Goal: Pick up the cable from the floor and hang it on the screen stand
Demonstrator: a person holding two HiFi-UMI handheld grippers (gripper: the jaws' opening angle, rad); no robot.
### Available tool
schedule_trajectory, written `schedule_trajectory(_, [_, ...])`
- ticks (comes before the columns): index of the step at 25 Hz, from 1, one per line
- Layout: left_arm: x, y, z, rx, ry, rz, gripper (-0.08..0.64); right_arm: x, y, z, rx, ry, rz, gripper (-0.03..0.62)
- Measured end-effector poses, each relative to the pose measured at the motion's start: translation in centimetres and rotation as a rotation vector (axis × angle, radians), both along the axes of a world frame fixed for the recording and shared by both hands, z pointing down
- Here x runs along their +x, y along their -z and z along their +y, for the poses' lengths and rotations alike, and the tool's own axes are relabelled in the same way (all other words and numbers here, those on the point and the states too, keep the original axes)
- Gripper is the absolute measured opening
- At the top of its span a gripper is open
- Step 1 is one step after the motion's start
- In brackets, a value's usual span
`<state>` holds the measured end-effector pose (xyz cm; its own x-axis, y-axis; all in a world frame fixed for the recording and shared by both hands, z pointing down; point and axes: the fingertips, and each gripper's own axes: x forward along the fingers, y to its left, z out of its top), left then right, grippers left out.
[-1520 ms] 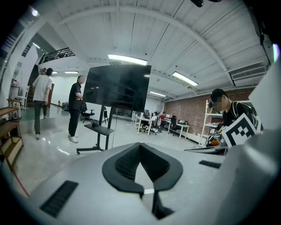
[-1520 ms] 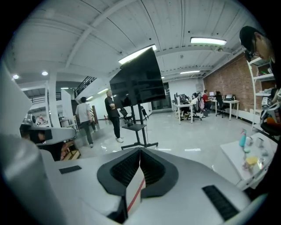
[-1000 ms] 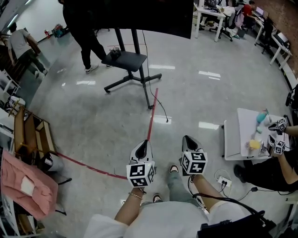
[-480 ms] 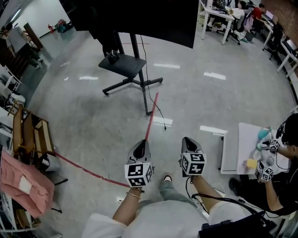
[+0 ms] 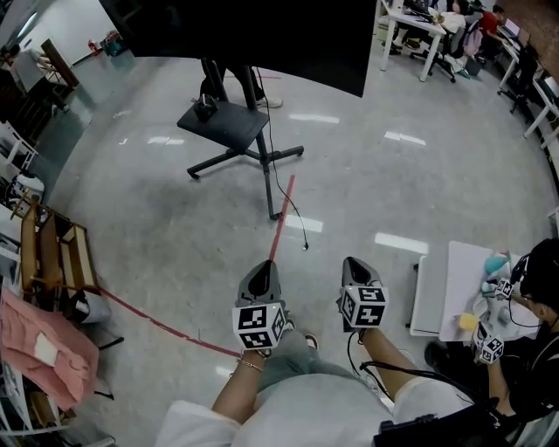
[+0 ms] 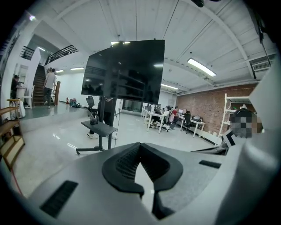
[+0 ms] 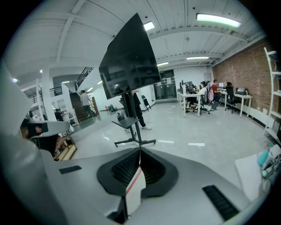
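The screen stand point(image 5: 229, 125) with its big black screen point(image 5: 262, 35) stands on the grey floor ahead of me. A thin black cable point(image 5: 298, 218) hangs from the stand, trails across the floor and ends near a red tape line point(image 5: 281, 218). My left gripper point(image 5: 265, 266) and right gripper point(image 5: 352, 262) are held side by side low in the head view, well short of the cable's end. Both are shut with nothing between the jaws. The left gripper view shows its jaws point(image 6: 140, 147) pointing at the screen point(image 6: 127, 70). In the right gripper view the gripper point(image 7: 140, 151) points at the stand point(image 7: 131, 125).
A person's legs point(image 5: 229, 83) show behind the stand. To the right, a seated person holding grippers point(image 5: 502, 292) works at a low white table point(image 5: 430, 297). A wooden rack point(image 5: 48, 253) and pink cloth point(image 5: 39, 345) stand at the left. Desks with people point(image 5: 441, 26) fill the far right.
The view has moved toward the stand. The person behind the stand has walked to the right. Both grippers keep their place in the view and stay shut.
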<state>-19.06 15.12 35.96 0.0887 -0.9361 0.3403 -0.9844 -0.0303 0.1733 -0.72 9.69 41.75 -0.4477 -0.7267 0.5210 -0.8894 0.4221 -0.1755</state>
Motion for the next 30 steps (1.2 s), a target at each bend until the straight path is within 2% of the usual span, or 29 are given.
schedule_trajectory(12, [-2.4,-1.9,-9.1,-0.032,0.020,0.034,0.003,-1.1,-0.4,-8.9,-0.018,-0.003,0.034,0.018])
schedule_trajectory(22, [-3.4,-2.9,-17.5,-0.075,-0.009,0.049,0.003,-3.4,-0.8,-17.1,-0.041,0.009,0.042,0.018])
schedule_trajectory(30, [-2.9,-4.7,-21.8,-0.112,-0.052,0.025,0.003,-2.8,-2.1,-21.4,-0.051,-0.002,0.039,0.018])
